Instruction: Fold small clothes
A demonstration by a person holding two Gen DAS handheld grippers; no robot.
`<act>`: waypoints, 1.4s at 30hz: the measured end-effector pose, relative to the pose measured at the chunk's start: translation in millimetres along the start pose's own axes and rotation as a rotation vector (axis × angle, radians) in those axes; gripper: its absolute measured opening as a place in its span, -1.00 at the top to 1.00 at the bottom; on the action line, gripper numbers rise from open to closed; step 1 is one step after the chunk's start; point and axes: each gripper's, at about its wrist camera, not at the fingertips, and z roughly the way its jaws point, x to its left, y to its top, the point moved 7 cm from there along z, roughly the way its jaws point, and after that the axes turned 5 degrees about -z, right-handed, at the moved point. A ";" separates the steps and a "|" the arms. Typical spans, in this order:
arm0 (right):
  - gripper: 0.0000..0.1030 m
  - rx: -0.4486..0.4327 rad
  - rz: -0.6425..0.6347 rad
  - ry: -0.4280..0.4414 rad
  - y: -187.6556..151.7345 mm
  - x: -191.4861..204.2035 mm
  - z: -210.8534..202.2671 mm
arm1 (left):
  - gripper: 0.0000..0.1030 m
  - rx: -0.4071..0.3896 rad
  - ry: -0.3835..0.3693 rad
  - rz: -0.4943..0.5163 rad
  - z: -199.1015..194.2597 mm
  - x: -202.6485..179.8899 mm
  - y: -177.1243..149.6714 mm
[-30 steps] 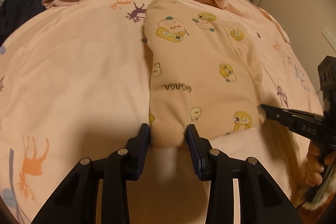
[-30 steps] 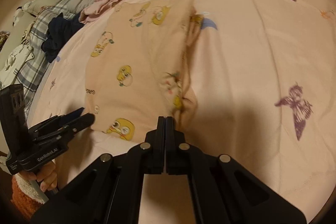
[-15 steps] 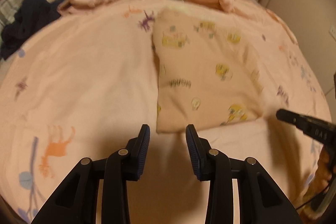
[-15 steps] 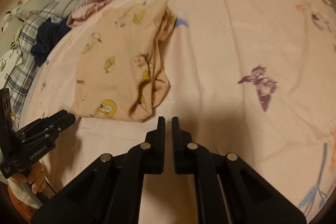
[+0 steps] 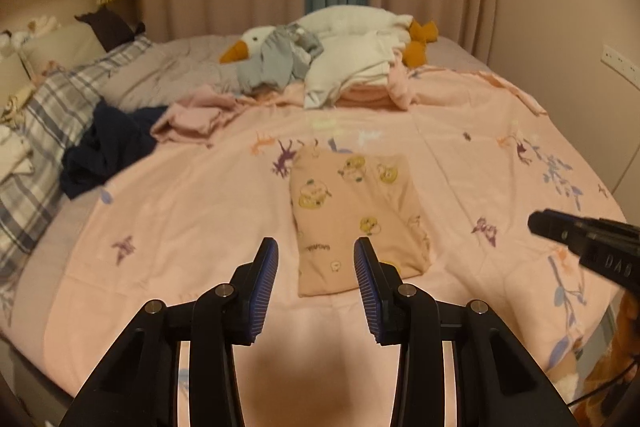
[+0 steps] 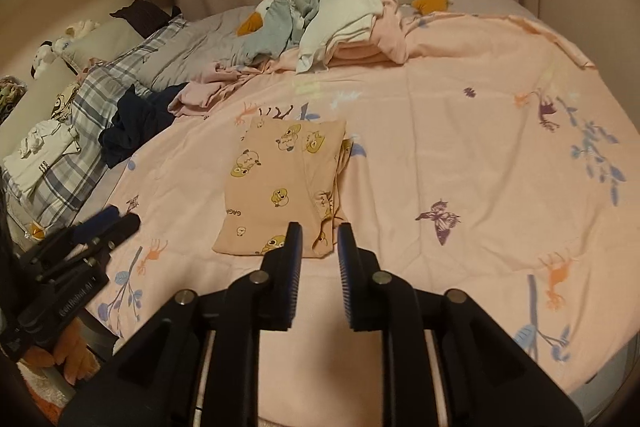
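Peach cotton printed with yellow cartoon ducks: the folded garment (image 5: pixel 352 223) lies flat on the pink bedspread (image 5: pixel 192 211) as a narrow rectangle, its near short edge just beyond and below the tips of both tools. A second earlier, the left gripper (image 5: pixel 316 283) straddled that near edge and the right gripper (image 6: pixel 319 263) was pressed shut at the right-hand corner; both have since let go and lifted clear, so more of the bed now shows in each view. The left fingers (image 5: pixel 264 279) stand spread with nothing between them, the garment seen through the gap but well below it. The right fingers (image 6: pixel 294 259) are opening and likewise hold nothing; the cloth's near right corner sits just past their tips. From the left wrist view the right tool appears at the right margin, apart from the garment.

Interpretation: the release and rise suggest this lengthwise fold is complete and the piece is left resting. The right side shows a slightly uneven layered edge, so the bundle may want squaring or one more cross fold. Unfolded clothes (image 5: pixel 280 67) remain heaped far beyond the fingertips, beside a plush goose (image 5: pixel 248 45), which indicates the task is only partly done.
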 end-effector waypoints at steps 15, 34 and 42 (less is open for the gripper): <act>-0.77 -0.139 -0.048 -0.089 1.8 4.8 -75.7 | -0.96 -0.139 -0.104 -0.038 -67.1 -8.7 15.7; -0.99 -0.195 -0.040 -0.208 -0.2 6.8 -105.4 | -0.97 -0.146 -0.078 -0.021 -89.4 -19.5 11.5; -0.99 -0.195 0.034 -0.178 -7.5 16.5 -102.6 | -0.97 -0.178 -0.004 -0.045 -85.9 -15.0 7.6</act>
